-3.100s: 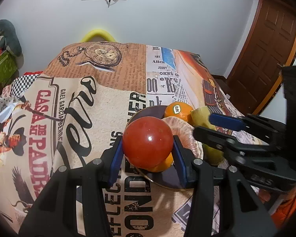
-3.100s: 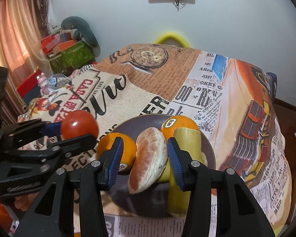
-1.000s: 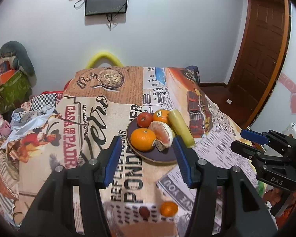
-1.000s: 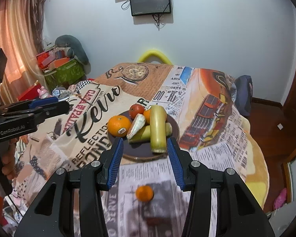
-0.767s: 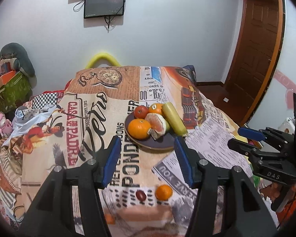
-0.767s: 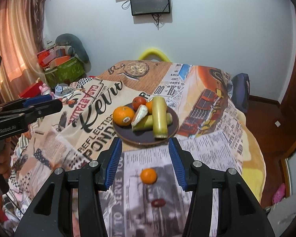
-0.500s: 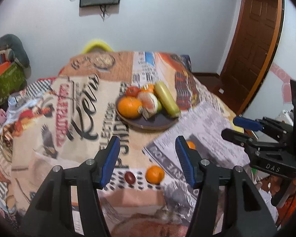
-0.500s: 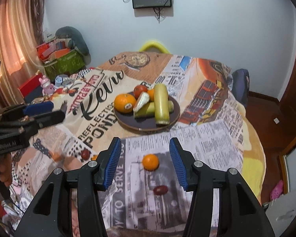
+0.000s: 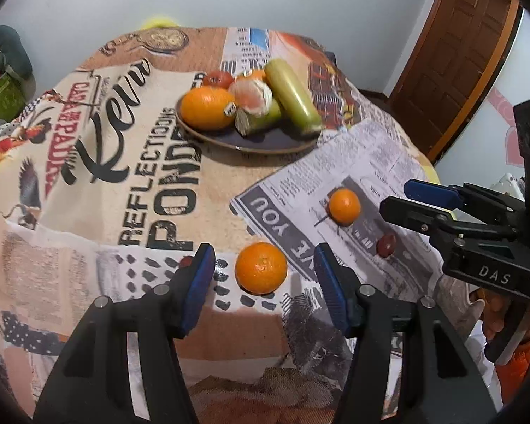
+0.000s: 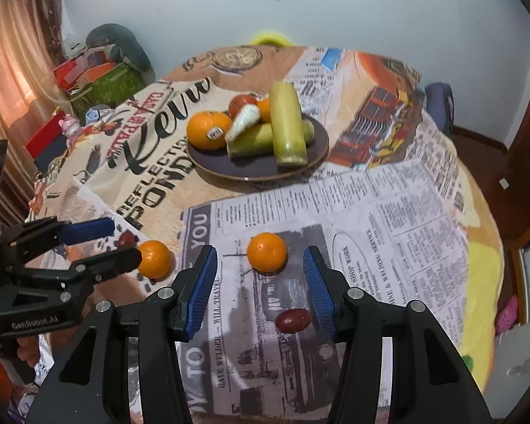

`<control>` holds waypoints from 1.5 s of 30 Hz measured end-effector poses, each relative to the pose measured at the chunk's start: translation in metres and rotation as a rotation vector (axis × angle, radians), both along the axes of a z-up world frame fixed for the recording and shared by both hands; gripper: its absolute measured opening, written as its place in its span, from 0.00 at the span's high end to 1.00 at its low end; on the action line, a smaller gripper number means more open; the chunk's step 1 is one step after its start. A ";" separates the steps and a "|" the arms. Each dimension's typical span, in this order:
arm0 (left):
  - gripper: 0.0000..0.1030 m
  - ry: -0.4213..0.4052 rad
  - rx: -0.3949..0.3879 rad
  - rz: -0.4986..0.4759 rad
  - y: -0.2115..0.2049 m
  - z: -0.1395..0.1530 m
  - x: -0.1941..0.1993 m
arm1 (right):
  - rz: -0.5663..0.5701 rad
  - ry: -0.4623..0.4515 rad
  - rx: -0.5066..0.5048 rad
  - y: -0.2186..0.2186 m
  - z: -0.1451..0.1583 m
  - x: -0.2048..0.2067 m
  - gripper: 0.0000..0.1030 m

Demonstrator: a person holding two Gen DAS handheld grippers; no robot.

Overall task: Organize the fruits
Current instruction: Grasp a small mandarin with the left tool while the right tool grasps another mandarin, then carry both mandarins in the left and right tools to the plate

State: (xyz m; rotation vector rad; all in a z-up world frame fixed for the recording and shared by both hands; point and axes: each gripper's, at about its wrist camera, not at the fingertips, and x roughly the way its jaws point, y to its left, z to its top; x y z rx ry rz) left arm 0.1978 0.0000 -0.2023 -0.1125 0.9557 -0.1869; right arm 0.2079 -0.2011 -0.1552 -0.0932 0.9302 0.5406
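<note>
Printed tablecloth [image 9: 130,183], mandarin [image 9: 261,267] between open left hand-held gripper [image 9: 263,275] fingers

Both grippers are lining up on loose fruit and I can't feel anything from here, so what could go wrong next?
1. The left gripper frames a round orange on soft cloth; closing off-centre could roll it away.
2. The right gripper has both an orange and a small red fruit between its open fingers, so it may pinch the wrong one.
3. The plate is already crowded; additions may tumble.
</note>
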 end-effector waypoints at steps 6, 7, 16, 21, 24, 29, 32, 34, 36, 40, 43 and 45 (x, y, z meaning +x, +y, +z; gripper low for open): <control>0.51 0.035 -0.006 -0.017 -0.003 -0.018 0.007 | 0.005 0.053 -0.005 0.003 -0.021 0.008 0.54; 0.53 0.046 -0.013 -0.018 -0.003 -0.021 0.008 | 0.007 0.059 -0.005 0.004 -0.023 0.009 0.54; 0.64 0.063 -0.039 -0.018 0.001 -0.033 0.013 | 0.019 0.093 -0.016 0.011 -0.042 0.023 0.54; 0.65 0.058 -0.048 -0.013 0.003 -0.032 0.013 | 0.034 0.114 -0.003 0.016 -0.048 0.028 0.61; 0.65 0.047 -0.044 -0.005 0.007 -0.028 0.013 | 0.024 0.103 -0.017 0.016 -0.050 0.030 0.68; 0.65 0.013 -0.038 0.007 0.009 -0.016 0.014 | 0.022 0.089 -0.016 0.013 -0.046 0.030 0.70; 0.65 -0.007 -0.037 0.012 0.011 -0.008 0.016 | 0.026 0.072 -0.007 0.013 -0.040 0.028 0.70; 0.65 -0.025 -0.031 0.017 0.012 -0.001 0.018 | 0.028 0.061 -0.002 0.013 -0.036 0.028 0.70; 0.65 -0.041 -0.028 0.021 0.013 0.005 0.021 | 0.028 0.047 0.001 0.014 -0.031 0.028 0.70; 0.65 -0.071 -0.027 0.031 0.017 0.017 0.028 | 0.030 0.021 0.022 0.015 -0.019 0.029 0.70; 0.65 -0.095 -0.029 0.037 0.020 0.026 0.034 | 0.030 0.001 0.034 0.017 -0.011 0.032 0.70; 0.65 -0.113 -0.031 0.043 0.023 0.033 0.039 | 0.030 -0.009 0.044 0.017 -0.006 0.034 0.70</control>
